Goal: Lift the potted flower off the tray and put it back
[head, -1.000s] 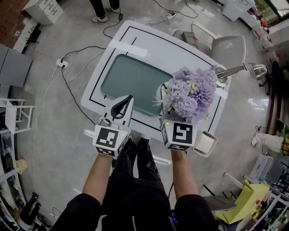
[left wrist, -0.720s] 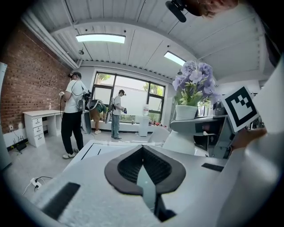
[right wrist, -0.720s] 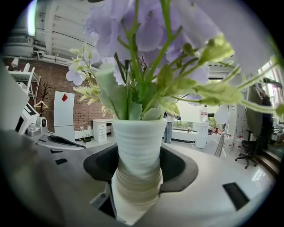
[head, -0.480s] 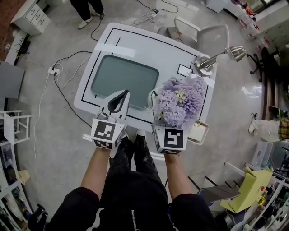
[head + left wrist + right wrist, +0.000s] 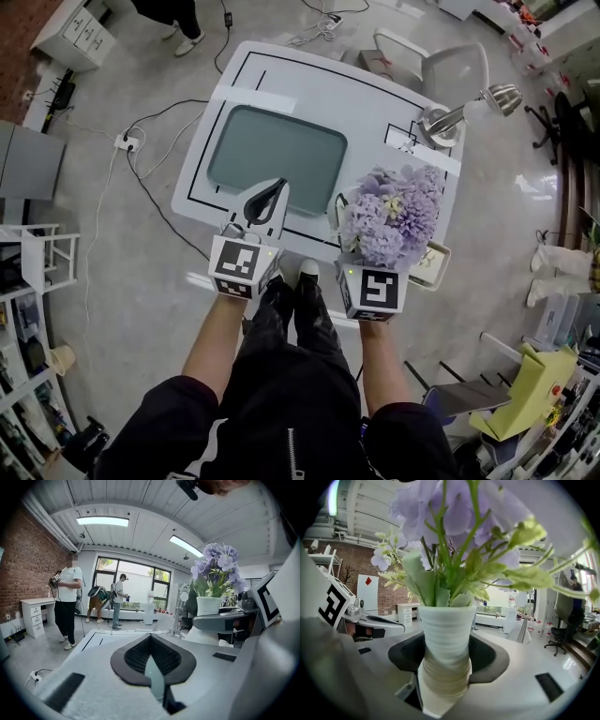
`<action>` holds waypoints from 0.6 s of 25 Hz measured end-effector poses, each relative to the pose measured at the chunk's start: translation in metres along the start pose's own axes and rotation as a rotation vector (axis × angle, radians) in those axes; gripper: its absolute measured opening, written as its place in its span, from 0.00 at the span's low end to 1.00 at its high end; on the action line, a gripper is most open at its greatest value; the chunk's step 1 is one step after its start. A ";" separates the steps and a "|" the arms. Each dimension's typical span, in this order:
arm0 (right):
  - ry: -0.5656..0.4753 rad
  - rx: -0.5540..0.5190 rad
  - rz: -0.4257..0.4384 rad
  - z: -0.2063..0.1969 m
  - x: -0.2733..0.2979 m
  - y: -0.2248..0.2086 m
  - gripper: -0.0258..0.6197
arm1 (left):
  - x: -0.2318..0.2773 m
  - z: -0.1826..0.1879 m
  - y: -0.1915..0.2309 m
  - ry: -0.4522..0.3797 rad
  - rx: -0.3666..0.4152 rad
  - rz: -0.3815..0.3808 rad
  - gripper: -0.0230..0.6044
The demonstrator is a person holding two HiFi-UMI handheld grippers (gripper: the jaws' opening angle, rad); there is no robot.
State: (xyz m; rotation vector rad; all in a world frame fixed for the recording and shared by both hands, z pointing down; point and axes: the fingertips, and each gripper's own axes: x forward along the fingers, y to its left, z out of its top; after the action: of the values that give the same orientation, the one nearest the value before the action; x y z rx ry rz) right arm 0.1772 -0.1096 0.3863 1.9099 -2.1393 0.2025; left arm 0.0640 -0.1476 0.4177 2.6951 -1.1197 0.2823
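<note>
The potted flower (image 5: 392, 217) has purple blooms and a ribbed white vase (image 5: 445, 634). My right gripper (image 5: 446, 656) is shut on the vase's lower part and holds it upright, off the tray, over the table's near right part. In the head view the blooms hide its jaws. The grey-green tray (image 5: 234, 141) lies bare in the middle of the white table (image 5: 375, 103). My left gripper (image 5: 277, 185) hovers at the tray's near edge, shut with nothing in it. The left gripper view shows its joined tips (image 5: 150, 636) and the vase (image 5: 208, 605) at the right.
A silver desk lamp (image 5: 469, 108) stands at the table's far right corner. A small white dish (image 5: 433, 264) sits at the near right edge. A chair (image 5: 450, 70) is behind the table and cables (image 5: 141, 141) cross the floor to the left. People (image 5: 68, 604) stand beyond.
My right gripper has carried the pot away from the tray's right corner toward the table's near right edge. The left gripper shifted slightly and stays shut.
</note>
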 end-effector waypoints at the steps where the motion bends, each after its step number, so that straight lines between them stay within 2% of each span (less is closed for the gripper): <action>1: 0.003 -0.001 -0.002 -0.001 -0.001 0.001 0.44 | -0.001 0.000 0.000 0.001 0.002 -0.001 0.04; 15: 0.018 -0.009 0.009 -0.010 -0.002 0.017 0.44 | -0.016 -0.010 0.005 0.016 -0.013 -0.006 0.04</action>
State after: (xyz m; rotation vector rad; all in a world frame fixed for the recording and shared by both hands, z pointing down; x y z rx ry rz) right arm 0.1613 -0.1026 0.3961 1.8864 -2.1346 0.2110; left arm 0.0478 -0.1376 0.4238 2.6791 -1.1056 0.2937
